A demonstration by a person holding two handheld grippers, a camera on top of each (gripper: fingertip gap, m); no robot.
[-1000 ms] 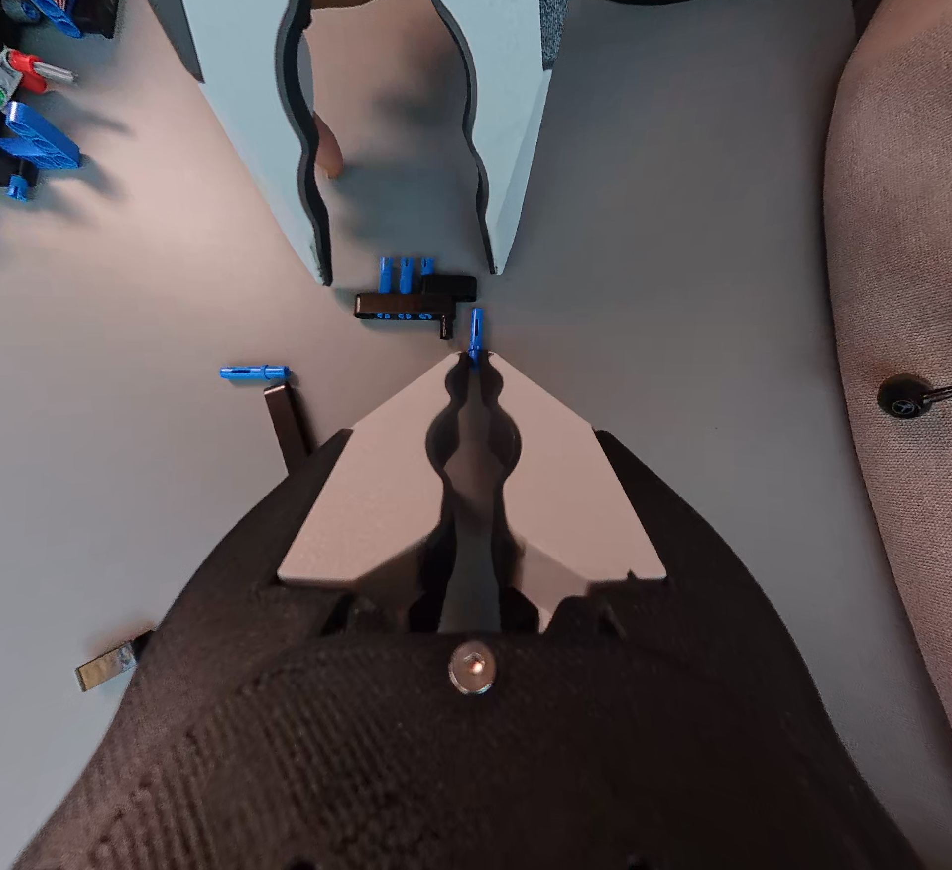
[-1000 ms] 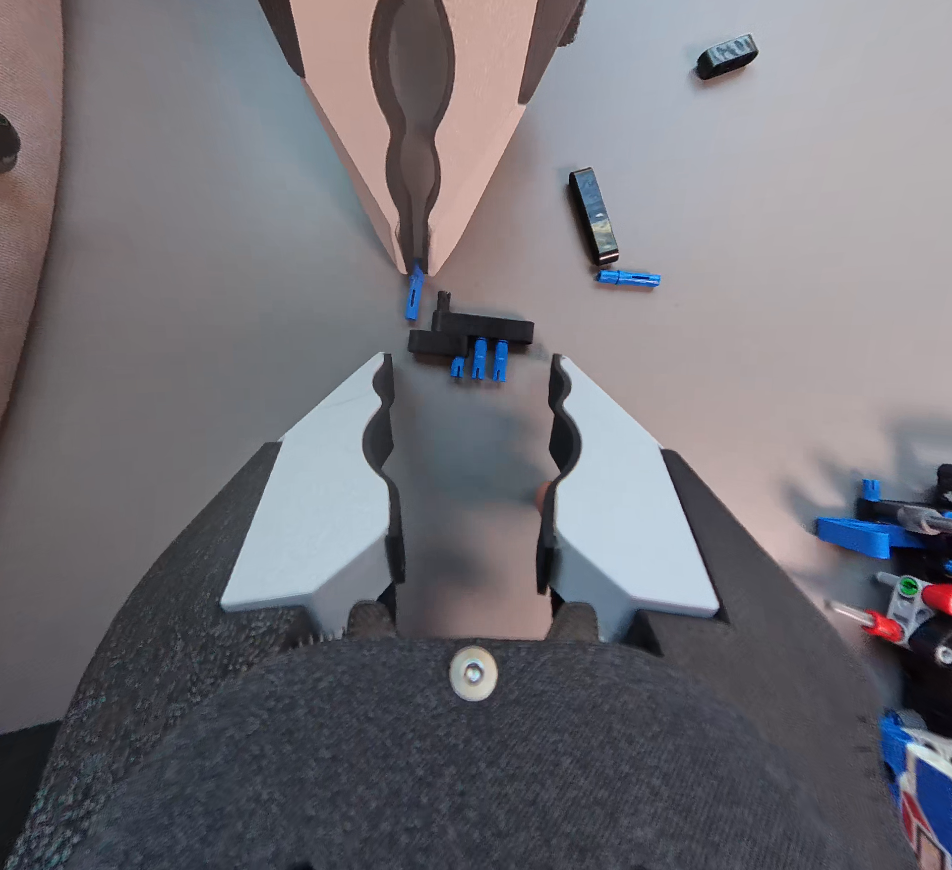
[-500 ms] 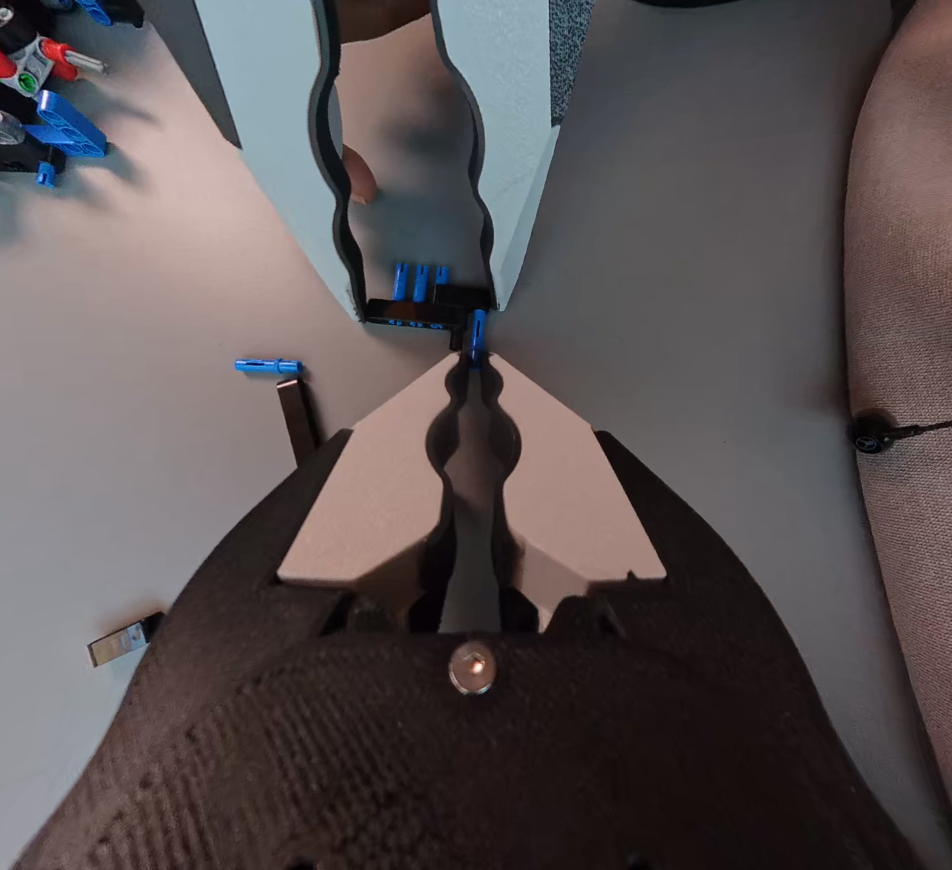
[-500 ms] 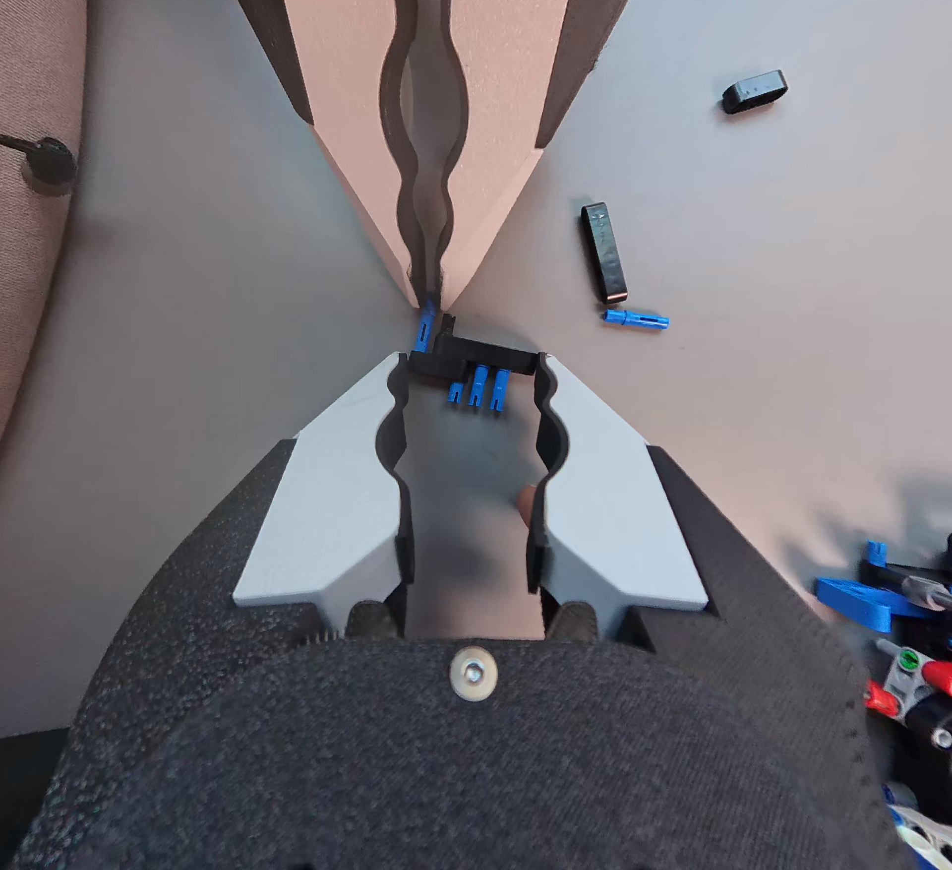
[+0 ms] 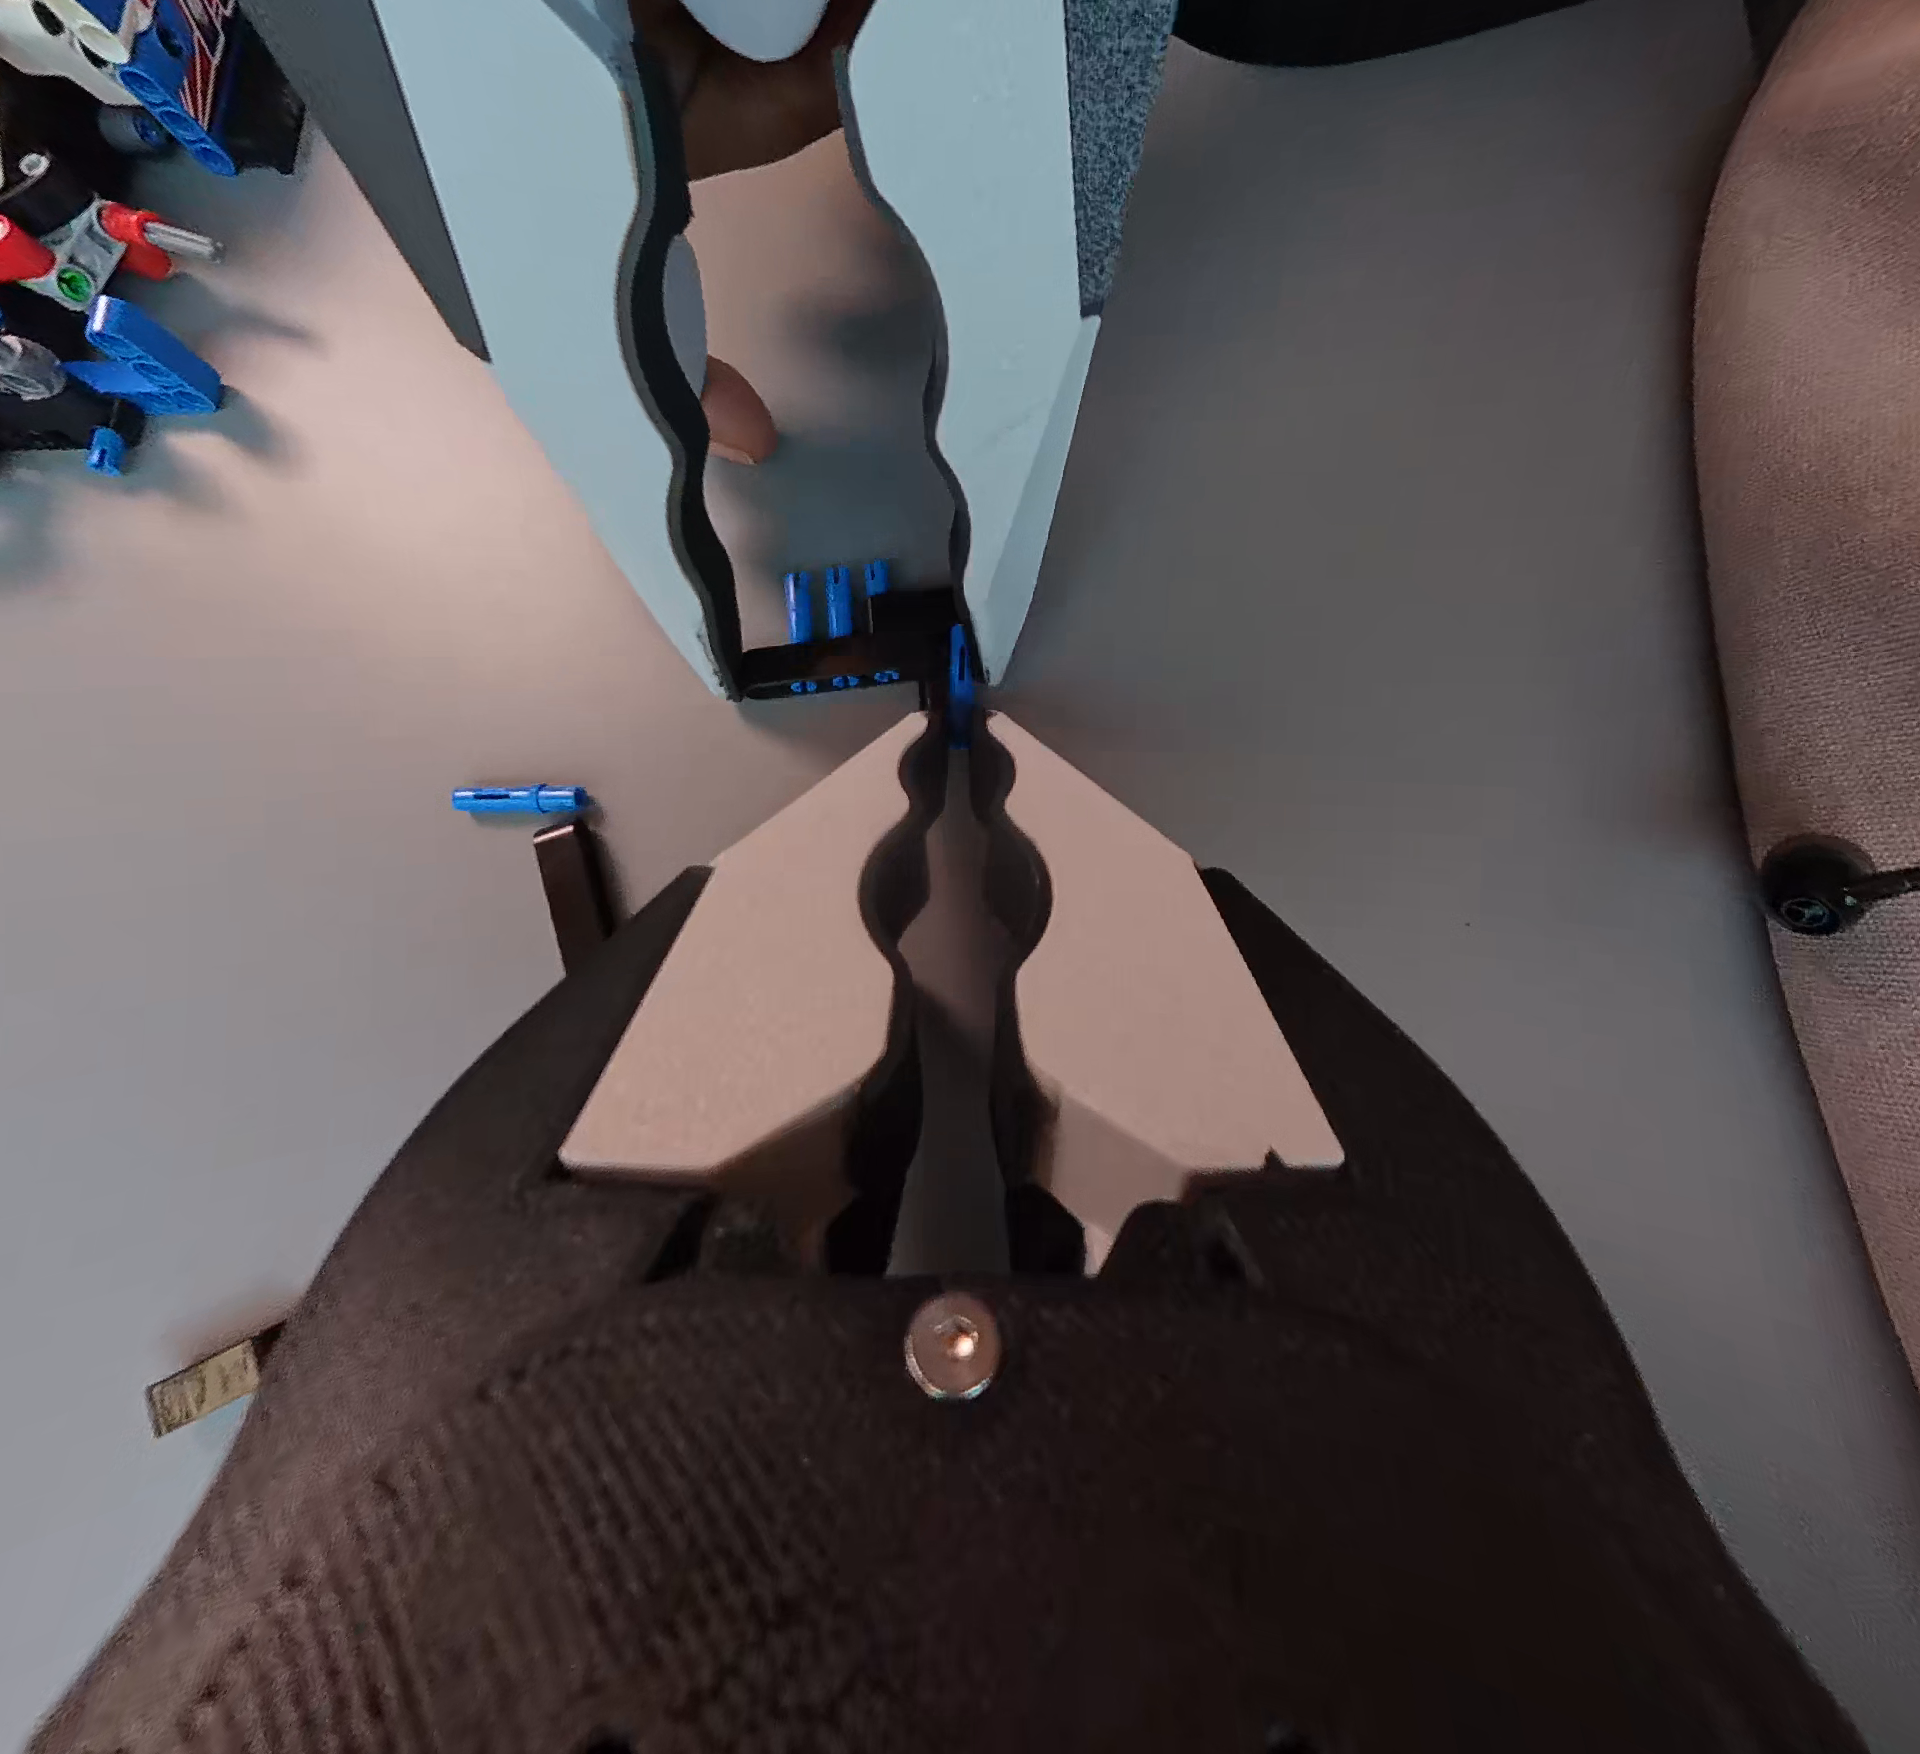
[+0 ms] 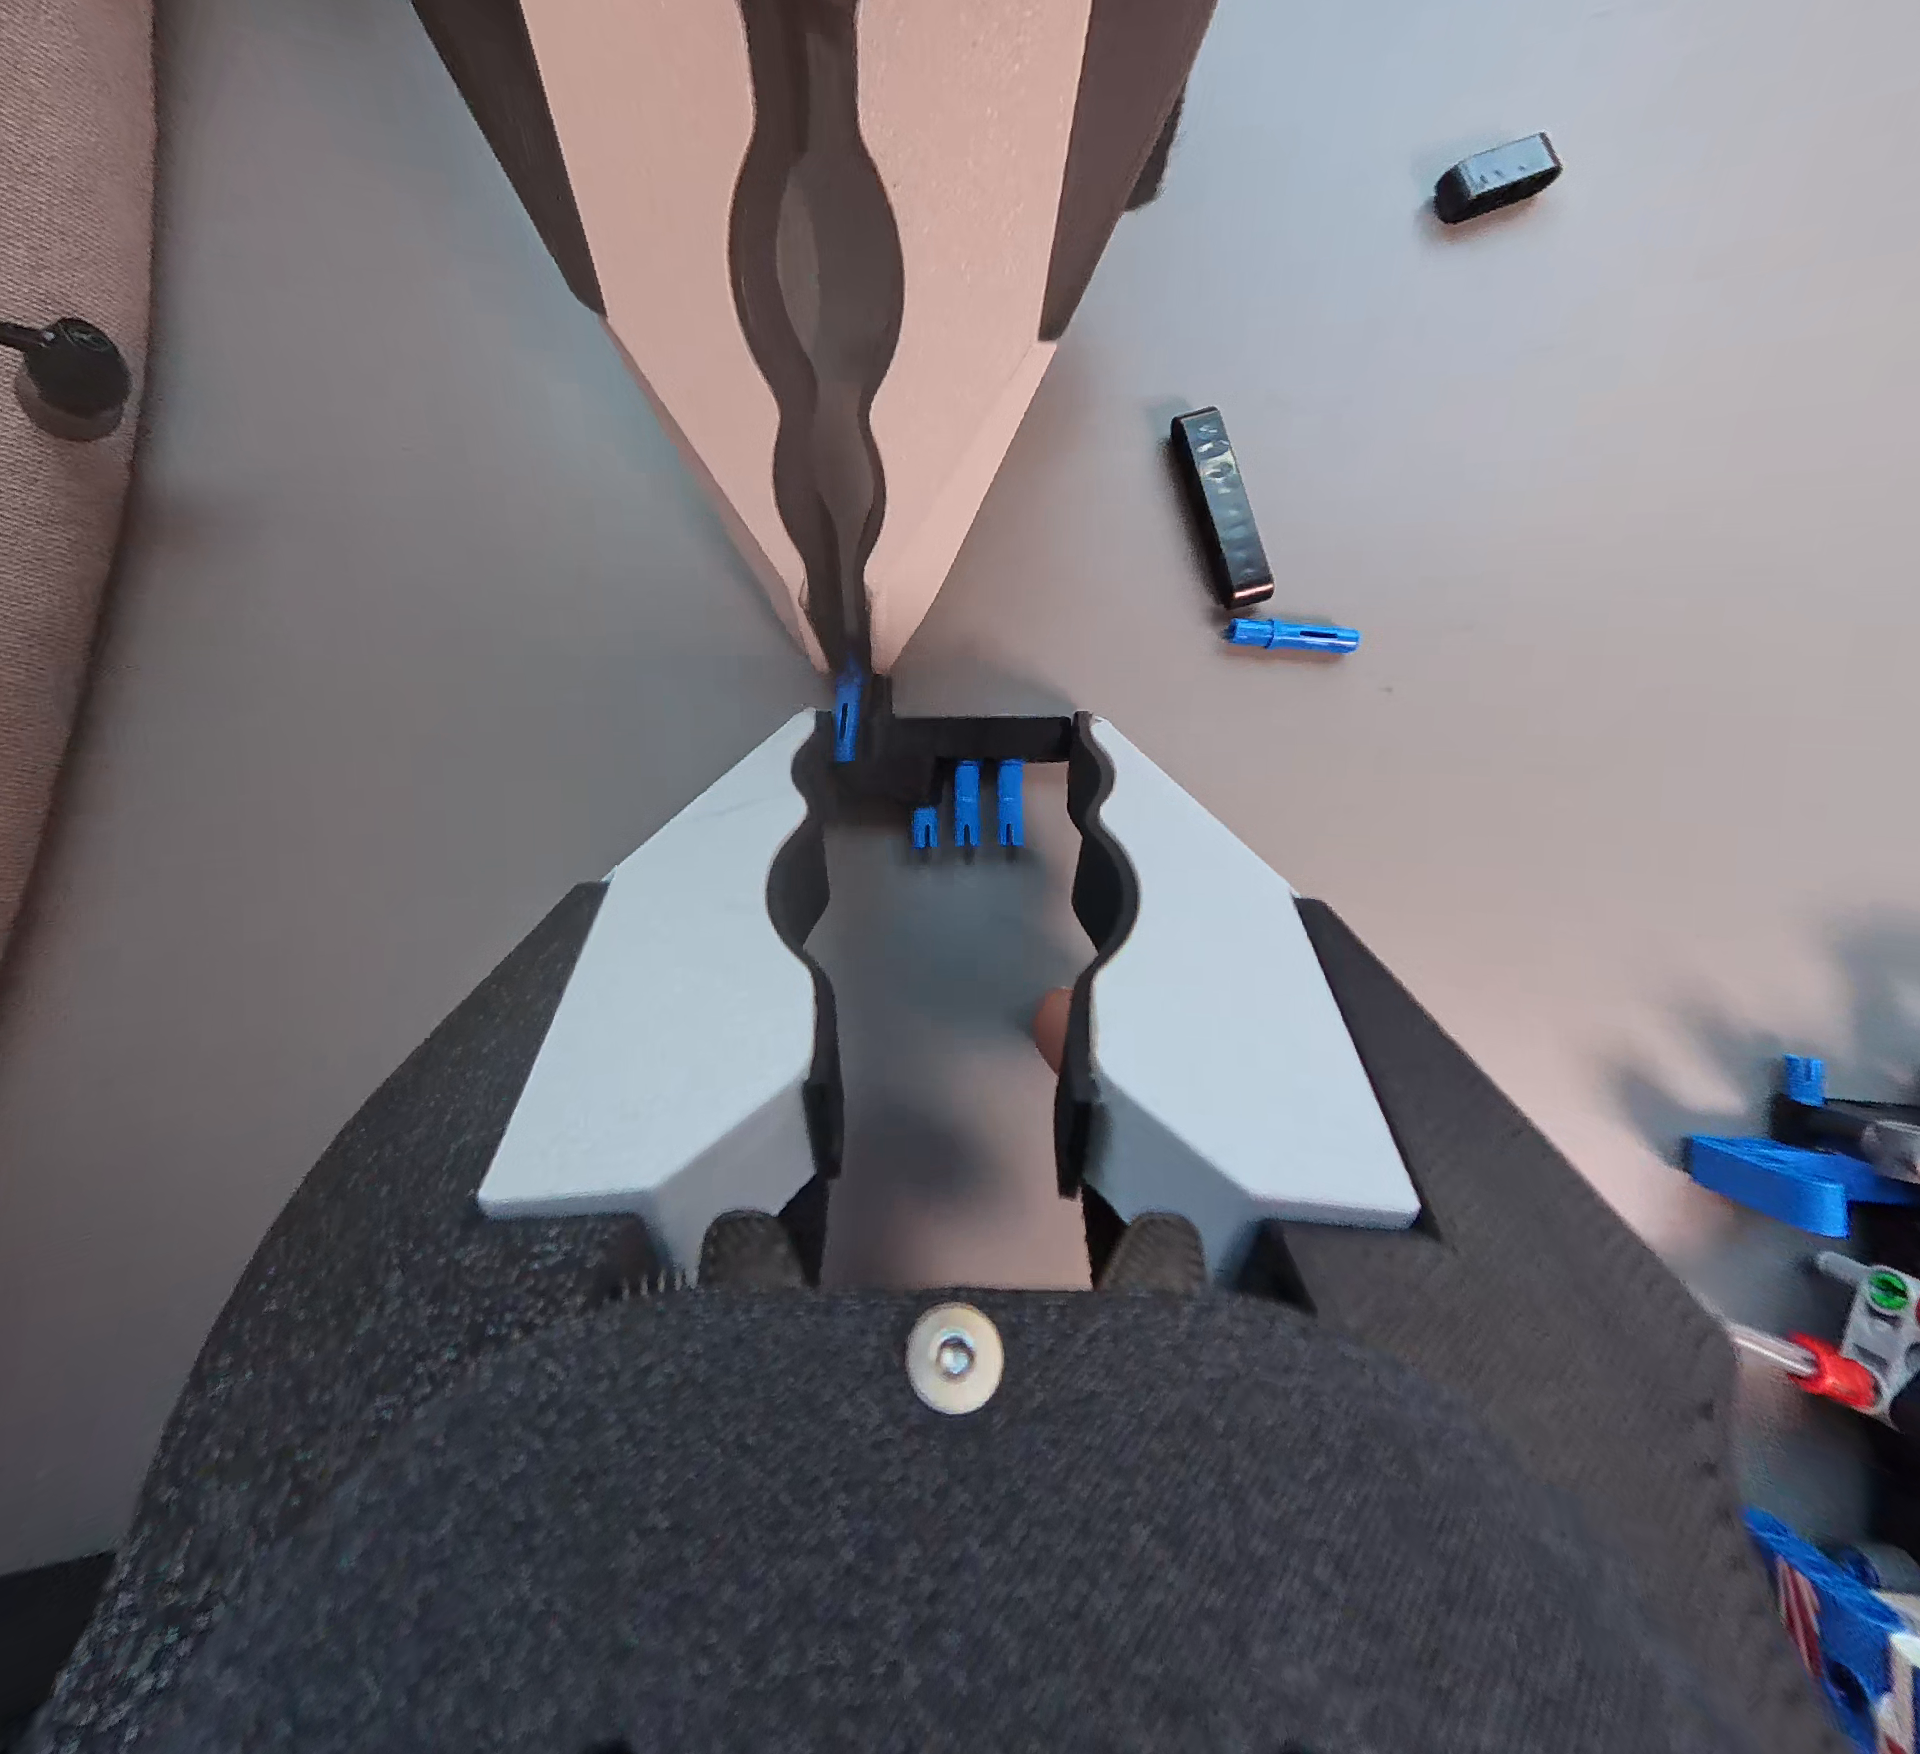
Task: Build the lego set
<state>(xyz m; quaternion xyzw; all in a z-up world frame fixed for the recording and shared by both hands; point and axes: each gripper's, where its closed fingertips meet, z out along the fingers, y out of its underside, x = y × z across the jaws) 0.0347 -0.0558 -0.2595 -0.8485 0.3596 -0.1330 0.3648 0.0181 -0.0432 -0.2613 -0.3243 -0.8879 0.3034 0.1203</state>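
The left gripper (image 5: pixel 956 730) had its pink fingers (image 5: pixel 790 956) pinched tight on a blue pin (image 5: pixel 960 678), its tip right against the black beam assembly (image 5: pixel 831 665). The right gripper (image 6: pixel 945 738) clamped that assembly end to end between grey fingers (image 6: pixel 1226 998), three blue pins (image 6: pixel 966 800) jutting from it. On the worktop (image 6: pixel 1558 769) beside the assembly lay a loose blue pin (image 6: pixel 1291 635), touching a black beam (image 6: pixel 1222 507).

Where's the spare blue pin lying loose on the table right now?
In the right wrist view, the loose blue pin lies flat on the table to the right of both tools, just below the end of the long black beam.
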